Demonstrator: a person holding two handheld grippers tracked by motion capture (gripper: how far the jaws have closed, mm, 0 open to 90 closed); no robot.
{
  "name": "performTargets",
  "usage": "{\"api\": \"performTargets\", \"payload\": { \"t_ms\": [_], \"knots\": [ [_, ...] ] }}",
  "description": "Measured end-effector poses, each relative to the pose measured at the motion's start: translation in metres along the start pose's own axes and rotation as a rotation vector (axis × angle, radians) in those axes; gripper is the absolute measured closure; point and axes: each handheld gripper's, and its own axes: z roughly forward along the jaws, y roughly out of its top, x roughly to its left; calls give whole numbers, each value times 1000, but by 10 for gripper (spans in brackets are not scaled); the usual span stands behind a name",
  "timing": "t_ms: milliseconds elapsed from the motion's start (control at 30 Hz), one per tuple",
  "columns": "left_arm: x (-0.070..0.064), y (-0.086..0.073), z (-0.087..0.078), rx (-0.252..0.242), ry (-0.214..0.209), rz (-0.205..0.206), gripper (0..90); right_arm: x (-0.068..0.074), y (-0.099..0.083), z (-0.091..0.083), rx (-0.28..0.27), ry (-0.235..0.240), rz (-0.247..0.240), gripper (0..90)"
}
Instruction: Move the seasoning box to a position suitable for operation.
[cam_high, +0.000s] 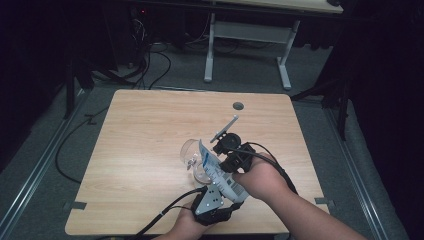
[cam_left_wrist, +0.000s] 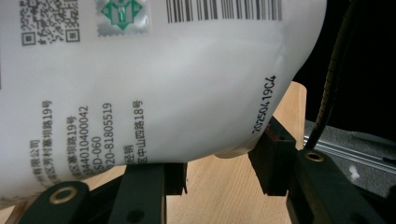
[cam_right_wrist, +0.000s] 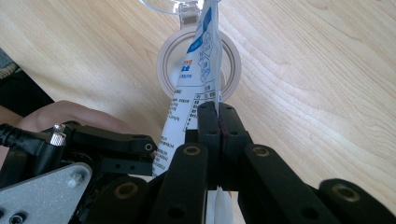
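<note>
A white pouch with blue print and a barcode hangs tilted over the wooden table, its top end at the mouth of a clear glass jar. My right gripper is shut on the pouch's thin side seam, jaws pressed flat together. My left gripper holds the pouch's bulging lower end, jaws spread around it. Under the pouch, in the right gripper view, a pale round ring lies flat on the table beside the jar.
A round cable hole sits near the table's far edge. Behind the table stands a white-legged desk, with cables on the floor. The person's hands come in at the near edge.
</note>
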Motion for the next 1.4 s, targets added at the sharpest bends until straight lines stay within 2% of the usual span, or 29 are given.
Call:
{"api": "performTargets", "payload": {
  "t_ms": [833, 1133, 1167, 1400],
  "knots": [
    [0, 0, 0, 2, -2, -2, 607, 0, 0, 2, 3, -1, -7, 900],
    [0, 0, 0, -4, -6, -5, 607, 2, 1, 1, 4, 0, 5, 900],
    [0, 0, 0, -4, -6, -5, 607, 1, 1, 1, 1, -1, -10, 900],
    [0, 0, 0, -9, -5, -5, 607, 2, 1, 1, -4, -2, -15, 900]
  ]
}}
